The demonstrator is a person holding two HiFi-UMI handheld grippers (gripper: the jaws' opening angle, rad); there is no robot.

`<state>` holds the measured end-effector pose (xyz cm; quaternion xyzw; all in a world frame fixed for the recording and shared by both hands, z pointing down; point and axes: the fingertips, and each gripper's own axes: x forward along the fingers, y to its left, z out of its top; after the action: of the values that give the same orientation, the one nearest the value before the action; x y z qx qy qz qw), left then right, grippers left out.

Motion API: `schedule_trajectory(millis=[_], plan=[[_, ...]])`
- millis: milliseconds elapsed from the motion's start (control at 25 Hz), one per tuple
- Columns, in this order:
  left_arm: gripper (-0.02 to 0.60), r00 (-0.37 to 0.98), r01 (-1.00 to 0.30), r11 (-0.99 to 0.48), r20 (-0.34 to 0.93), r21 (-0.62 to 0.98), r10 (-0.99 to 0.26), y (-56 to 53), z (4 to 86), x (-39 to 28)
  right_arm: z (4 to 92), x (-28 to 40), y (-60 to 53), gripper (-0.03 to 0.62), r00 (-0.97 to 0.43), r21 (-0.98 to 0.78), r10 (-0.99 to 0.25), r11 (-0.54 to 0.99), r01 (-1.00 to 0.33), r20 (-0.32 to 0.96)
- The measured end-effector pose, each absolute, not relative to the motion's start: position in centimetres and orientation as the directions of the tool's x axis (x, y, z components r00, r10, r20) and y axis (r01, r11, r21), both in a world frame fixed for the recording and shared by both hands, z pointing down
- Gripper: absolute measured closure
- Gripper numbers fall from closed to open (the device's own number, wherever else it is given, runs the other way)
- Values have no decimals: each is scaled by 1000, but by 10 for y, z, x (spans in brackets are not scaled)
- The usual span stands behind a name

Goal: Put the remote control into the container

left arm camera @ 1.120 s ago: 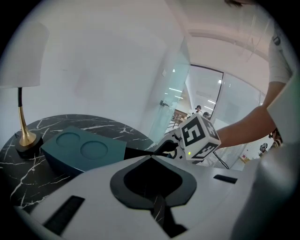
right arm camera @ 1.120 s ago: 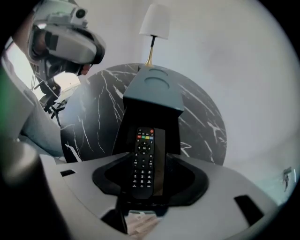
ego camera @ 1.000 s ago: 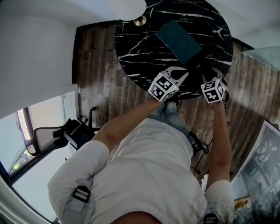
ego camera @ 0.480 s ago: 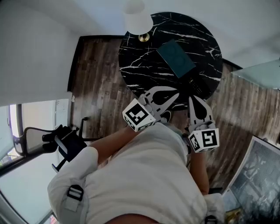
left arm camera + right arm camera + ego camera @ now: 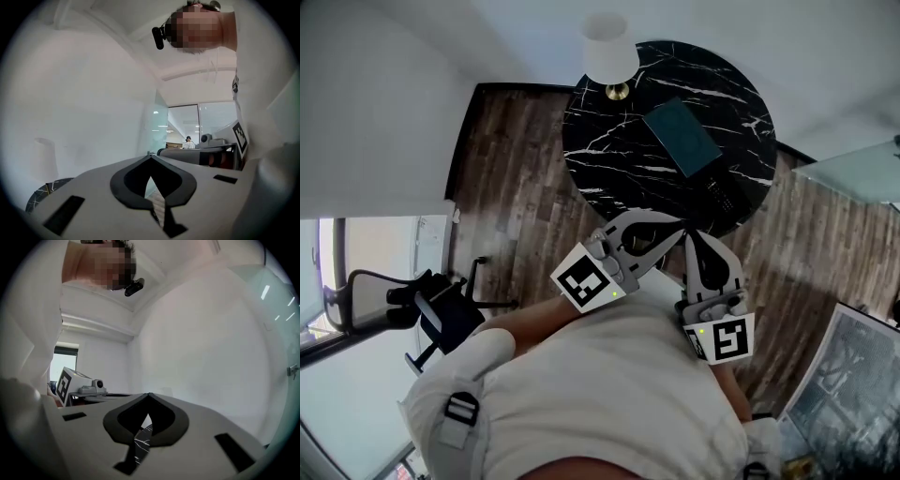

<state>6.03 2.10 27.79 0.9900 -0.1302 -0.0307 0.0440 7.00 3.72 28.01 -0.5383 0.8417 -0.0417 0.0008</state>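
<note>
Just ahead of right gripper (nearer one): remote control, long axis roughly along the reach; jaws together, empty, on it and left gripper.

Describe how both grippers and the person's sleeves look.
The left gripper and the right gripper have pale grey curved jaws lined with black pads. Each carries a white cube with black square markers and a small green light. The person wears a white short-sleeved shirt.
</note>
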Motion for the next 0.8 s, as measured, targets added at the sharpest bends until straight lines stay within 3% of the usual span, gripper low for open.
schedule_trajectory(millis=[800], plan=[[580,956,-278,-949,-51,149,-288,11,281,41,285,54,26,586,-386,-74,-918,380,-922,89]])
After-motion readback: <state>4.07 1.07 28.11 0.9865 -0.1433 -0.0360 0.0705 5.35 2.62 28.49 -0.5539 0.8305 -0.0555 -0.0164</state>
